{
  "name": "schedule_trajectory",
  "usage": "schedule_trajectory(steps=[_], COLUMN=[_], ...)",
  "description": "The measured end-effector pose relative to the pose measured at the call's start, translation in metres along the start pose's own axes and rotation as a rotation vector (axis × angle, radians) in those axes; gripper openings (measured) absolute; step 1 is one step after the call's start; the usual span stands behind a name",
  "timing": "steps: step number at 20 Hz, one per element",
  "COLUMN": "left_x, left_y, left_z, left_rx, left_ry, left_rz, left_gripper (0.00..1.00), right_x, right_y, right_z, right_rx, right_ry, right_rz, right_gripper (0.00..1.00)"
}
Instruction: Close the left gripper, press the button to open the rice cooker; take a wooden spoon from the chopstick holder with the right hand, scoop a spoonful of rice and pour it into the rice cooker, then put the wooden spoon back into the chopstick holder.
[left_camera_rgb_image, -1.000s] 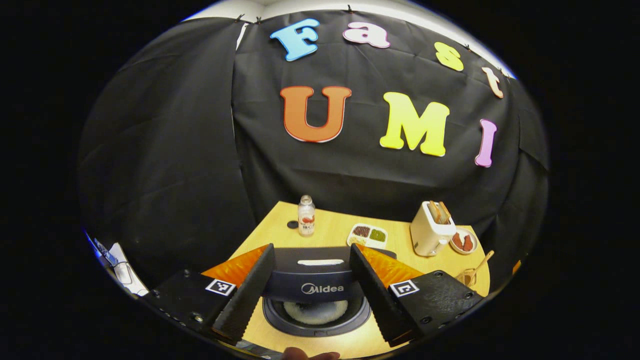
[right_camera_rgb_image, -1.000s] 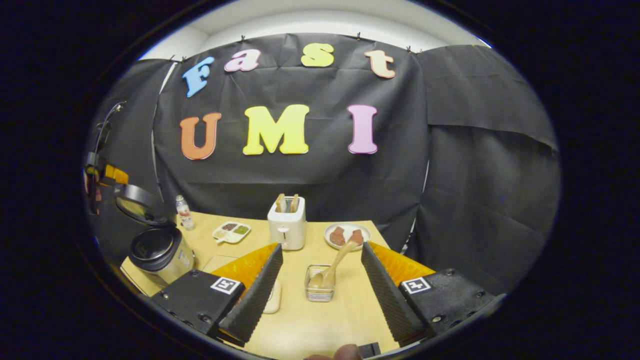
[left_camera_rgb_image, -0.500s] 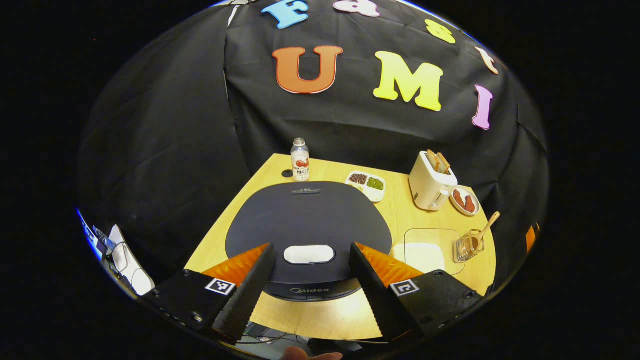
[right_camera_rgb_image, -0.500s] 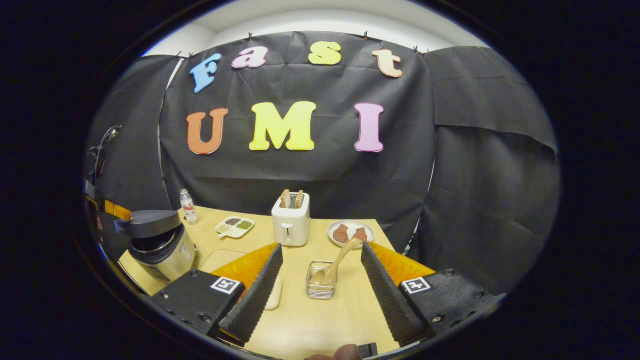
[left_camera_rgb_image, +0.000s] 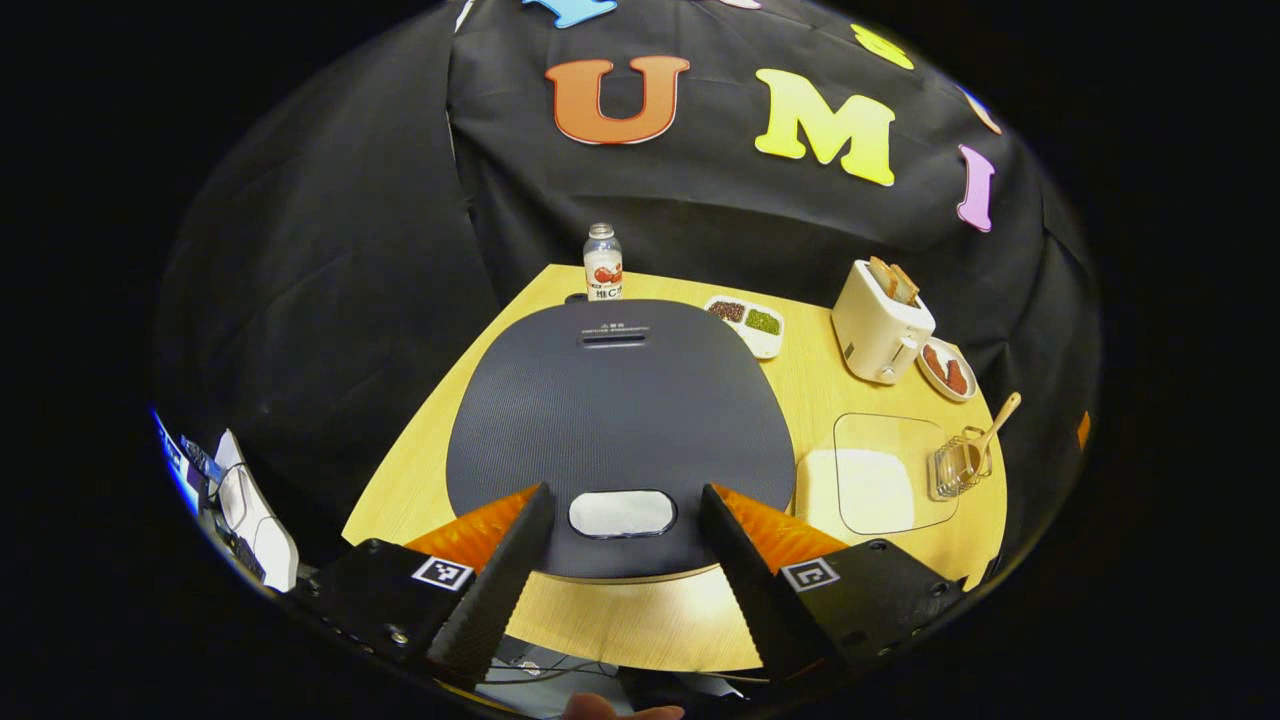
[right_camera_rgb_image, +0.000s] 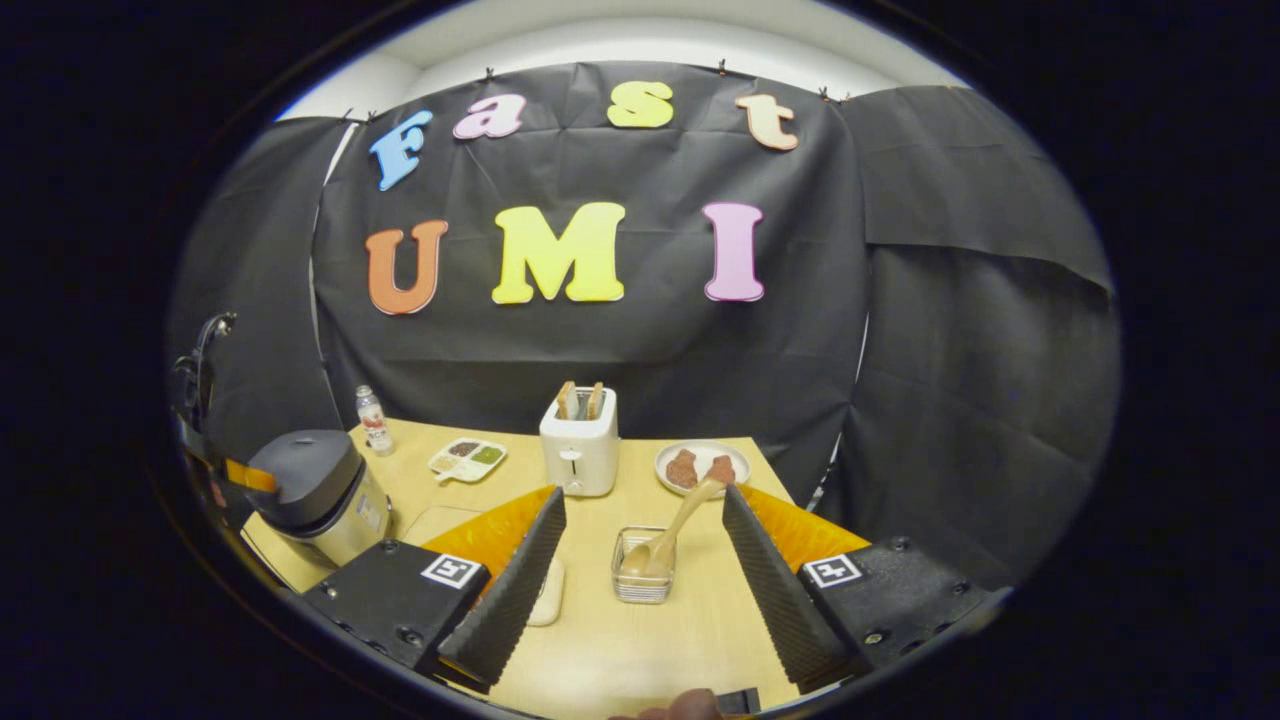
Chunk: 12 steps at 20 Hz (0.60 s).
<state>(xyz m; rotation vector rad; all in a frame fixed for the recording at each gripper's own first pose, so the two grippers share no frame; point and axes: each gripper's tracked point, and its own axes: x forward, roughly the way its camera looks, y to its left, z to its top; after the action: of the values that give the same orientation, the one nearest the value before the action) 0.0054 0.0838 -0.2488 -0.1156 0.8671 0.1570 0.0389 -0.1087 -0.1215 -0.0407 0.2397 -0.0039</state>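
In the left gripper view, my left gripper (left_camera_rgb_image: 620, 560) hung over the rice cooker (left_camera_rgb_image: 620, 420) with its jaws spread wide and nothing between them. The cooker's dark lid was down, and its pale oval button (left_camera_rgb_image: 621, 513) lay in the gap between my two fingers; I could not tell whether either finger touched the lid. Small writing sat by the slot at the lid's far end, too fine to make out. The cooker stood at the near left part of the table (left_camera_rgb_image: 420, 480). A small bottle (left_camera_rgb_image: 603, 262) with a red and white label stood at the far edge, behind the cooker. A divided dish (left_camera_rgb_image: 746, 322) lay just right of the lid's far end. A white toaster (left_camera_rgb_image: 881, 322) with two slices in it stood toward the far right corner, a plate (left_camera_rgb_image: 948, 370) beside it. A clear tray of rice (left_camera_rgb_image: 868, 487) lay right of the cooker, and past it, at the right edge, the chopstick holder (left_camera_rgb_image: 957, 468) with the wooden spoon (left_camera_rgb_image: 992, 425) leaning out of it.

In the right gripper view, my right gripper (right_camera_rgb_image: 640, 585) was likewise wide open and empty, held above the near part of the table (right_camera_rgb_image: 620, 650). The chopstick holder (right_camera_rgb_image: 642, 578) stood between my fingers, farther off, clear of both. The wooden spoon (right_camera_rgb_image: 672, 530) rested in it, bowl down, handle slanting up to the right. The rice cooker (right_camera_rgb_image: 310, 495) stood shut at the left edge, with the left gripper (right_camera_rgb_image: 240, 475) against its lid.
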Motion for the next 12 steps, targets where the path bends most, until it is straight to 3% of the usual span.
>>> schedule_trajectory(steps=[6, 12], left_x=[0.002, 0.003], left_y=[0.002, 0.006], left_z=[-0.008, -0.001], left_rx=[-0.005, -0.038], left_ry=[-0.048, -0.069], left_rz=[-0.012, 0.043], left_gripper=[0.99, 0.99], right_x=[0.012, 0.037], right_y=[0.004, 0.009], right_z=[0.003, 0.010], right_rx=[-0.004, 0.020], right_ry=[-0.004, -0.018], right_rz=[0.039, 0.107], right_gripper=[1.00, 1.00])
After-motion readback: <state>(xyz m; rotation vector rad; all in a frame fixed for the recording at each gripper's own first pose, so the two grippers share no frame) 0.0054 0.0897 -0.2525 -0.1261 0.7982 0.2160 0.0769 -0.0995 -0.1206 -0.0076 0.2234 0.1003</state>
